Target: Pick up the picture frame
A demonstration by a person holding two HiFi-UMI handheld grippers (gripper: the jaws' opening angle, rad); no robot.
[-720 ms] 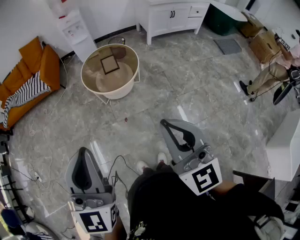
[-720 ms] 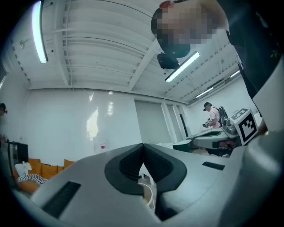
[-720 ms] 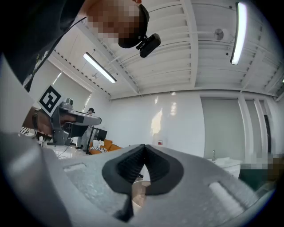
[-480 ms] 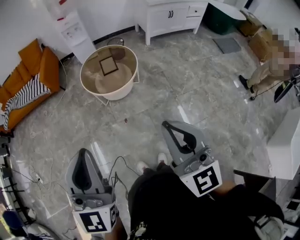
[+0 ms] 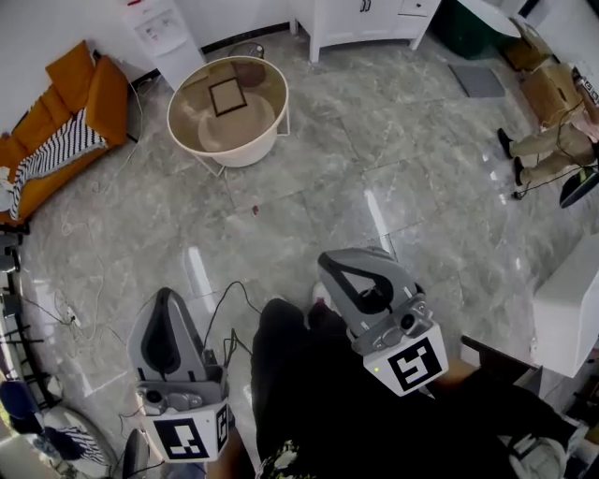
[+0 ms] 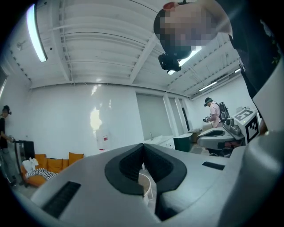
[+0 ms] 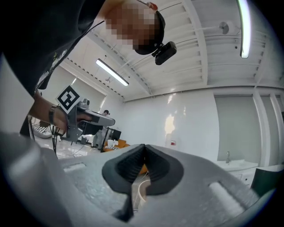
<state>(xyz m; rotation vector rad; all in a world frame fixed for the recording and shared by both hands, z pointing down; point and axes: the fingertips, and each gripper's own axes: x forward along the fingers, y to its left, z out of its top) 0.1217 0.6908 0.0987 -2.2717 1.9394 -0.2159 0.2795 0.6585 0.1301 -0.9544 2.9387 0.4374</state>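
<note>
A dark-edged picture frame (image 5: pixel 226 95) lies flat on the round cream side table (image 5: pixel 245 152) at the far end of the marble floor. I hold both grippers low and close to my body, several steps short of the table. In the head view my left gripper (image 5: pixel 165 297) is at the lower left and my right gripper (image 5: pixel 328 260) at the centre right. Both stand shut with nothing between their jaws. Through the left gripper (image 6: pixel 143 146) jaws a sliver of the round table (image 6: pixel 145 184) shows; the right gripper (image 7: pixel 144 146) view shows the same table (image 7: pixel 143 189) far ahead.
An orange sofa with a striped throw (image 5: pixel 58 140) stands at the left wall. A white cabinet (image 5: pixel 365 19) and water dispenser (image 5: pixel 167 28) line the back. A person (image 5: pixel 552 140) sits at the far right by cardboard boxes. Cables (image 5: pixel 89 309) trail over the floor at left.
The view has shifted forward and left: the table and frame now sit a little higher and further right in the picture. Both grippers stay shut and level.
</note>
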